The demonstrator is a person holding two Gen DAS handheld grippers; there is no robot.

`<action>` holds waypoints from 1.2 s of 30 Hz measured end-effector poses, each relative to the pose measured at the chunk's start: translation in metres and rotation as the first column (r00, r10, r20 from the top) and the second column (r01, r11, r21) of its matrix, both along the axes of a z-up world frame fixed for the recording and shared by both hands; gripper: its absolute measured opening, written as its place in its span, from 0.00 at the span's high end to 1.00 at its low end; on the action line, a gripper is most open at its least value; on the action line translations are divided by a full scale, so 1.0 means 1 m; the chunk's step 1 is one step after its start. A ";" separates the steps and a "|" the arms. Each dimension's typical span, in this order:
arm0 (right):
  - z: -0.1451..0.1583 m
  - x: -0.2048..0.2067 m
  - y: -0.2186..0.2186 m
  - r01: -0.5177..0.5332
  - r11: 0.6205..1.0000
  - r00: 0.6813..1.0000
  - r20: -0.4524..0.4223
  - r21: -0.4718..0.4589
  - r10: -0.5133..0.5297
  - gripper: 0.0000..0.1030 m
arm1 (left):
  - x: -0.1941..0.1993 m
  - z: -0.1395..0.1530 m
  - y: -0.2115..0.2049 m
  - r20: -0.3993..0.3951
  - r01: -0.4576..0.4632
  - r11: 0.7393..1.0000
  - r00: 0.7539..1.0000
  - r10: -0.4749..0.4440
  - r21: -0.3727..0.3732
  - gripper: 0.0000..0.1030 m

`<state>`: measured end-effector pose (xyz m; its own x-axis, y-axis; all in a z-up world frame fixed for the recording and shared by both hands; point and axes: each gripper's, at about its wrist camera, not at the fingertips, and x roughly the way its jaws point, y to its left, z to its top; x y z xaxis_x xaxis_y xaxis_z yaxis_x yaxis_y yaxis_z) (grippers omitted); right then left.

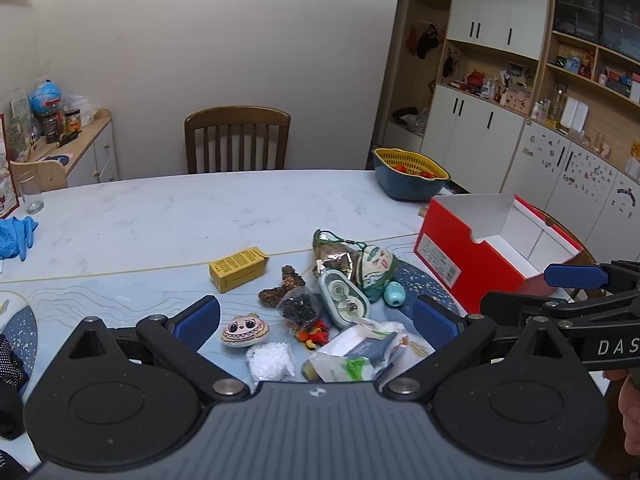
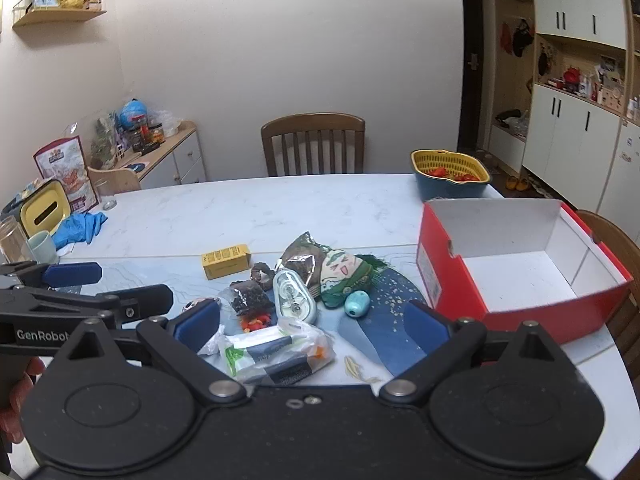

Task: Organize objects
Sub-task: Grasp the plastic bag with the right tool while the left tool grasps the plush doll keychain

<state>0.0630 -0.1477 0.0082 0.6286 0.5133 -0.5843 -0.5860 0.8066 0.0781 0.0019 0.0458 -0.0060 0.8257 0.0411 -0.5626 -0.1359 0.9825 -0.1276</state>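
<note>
Gloves (image 2: 80, 226): blue, far left on table (image 2: 280, 208).
Yellow box (image 2: 226, 261): left of pile, apart from it.
Left gripper (image 1: 316, 316): jaws wide, empty, above pile.
Pile: tape dispenser (image 2: 294, 296), foil pouch (image 2: 304, 260), plush face (image 2: 346, 274), teal egg (image 2: 357, 303), plastic bag (image 2: 276, 354), touching or overlapping mid-table.
Right gripper (image 2: 312, 320): jaws wide, empty, over bag.
Red box (image 2: 452, 280): open, white inside, right of pile.
Basket (image 2: 450, 174): yellow, behind red box.

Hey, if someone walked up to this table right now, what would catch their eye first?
Probably the red box, open and empty, on the table's right side. Next, the jumble of small things beside it, to its left, with a yellow carton at its far-left edge. Behind the box, at the far edge, sits a yellow basket in a blue tub.
</note>
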 end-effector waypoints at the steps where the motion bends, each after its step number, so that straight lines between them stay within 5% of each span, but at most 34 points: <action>1: -0.001 0.002 0.002 -0.006 1.000 1.000 -0.002 -0.002 0.006 0.05 | 0.002 -0.001 0.002 -0.002 -0.002 1.000 1.000 0.002 -0.002 0.00; 13: -0.015 0.039 0.024 -0.045 0.998 0.997 -0.067 -0.045 0.042 0.07 | 0.026 -0.029 0.030 -0.015 -0.027 1.000 1.000 0.027 -0.012 0.00; 21: -0.049 0.056 0.041 -0.090 0.987 0.985 -0.160 -0.130 0.069 0.12 | 0.048 -0.079 0.059 -0.109 -0.052 0.999 0.993 0.052 0.006 0.00; 30: -0.076 0.077 0.065 -0.078 0.983 0.962 -0.271 -0.168 0.030 0.15 | 0.090 -0.099 0.080 -0.169 -0.047 0.998 0.985 0.040 -0.038 0.01; 36: -0.098 0.086 0.075 -0.048 0.979 0.935 -0.355 -0.200 -0.026 0.22 | 0.108 -0.114 0.084 -0.232 -0.038 0.996 0.973 0.020 -0.074 0.10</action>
<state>0.1491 -0.0730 -0.0895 0.3570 0.3668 -0.8591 -0.5590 0.8207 0.1181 0.1094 0.1299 -0.1198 0.6725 0.0121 -0.7400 -0.1992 0.9659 -0.1653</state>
